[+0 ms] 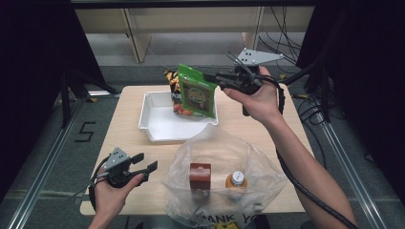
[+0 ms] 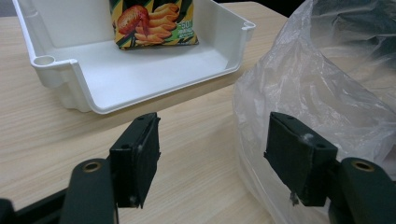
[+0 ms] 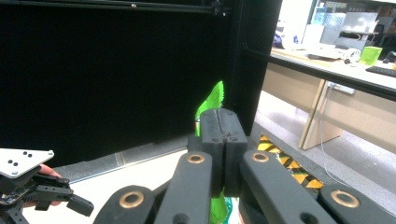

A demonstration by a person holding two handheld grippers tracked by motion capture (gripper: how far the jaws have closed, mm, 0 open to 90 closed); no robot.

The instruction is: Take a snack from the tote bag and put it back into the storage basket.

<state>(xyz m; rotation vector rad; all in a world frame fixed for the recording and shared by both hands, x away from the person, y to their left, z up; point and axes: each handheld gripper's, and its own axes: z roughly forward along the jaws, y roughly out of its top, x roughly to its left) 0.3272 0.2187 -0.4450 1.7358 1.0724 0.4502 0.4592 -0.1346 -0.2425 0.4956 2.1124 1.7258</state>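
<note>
Up in the air over the white tray (image 1: pixel 152 125), green snack bag (image 1: pixel 197 91) hangs pinched by its top edge in the right hand-held gripper (image 1: pixel 213 78), jaws clenched on it. Another snack bag (image 1: pixel 173 90) stands in the tray behind. Left hand-held gripper (image 1: pixel 147 167) released, jaws apart, low near the tabletop (image 1: pixel 125 119) beside the clear plastic bag (image 1: pixel 222 157)
</note>
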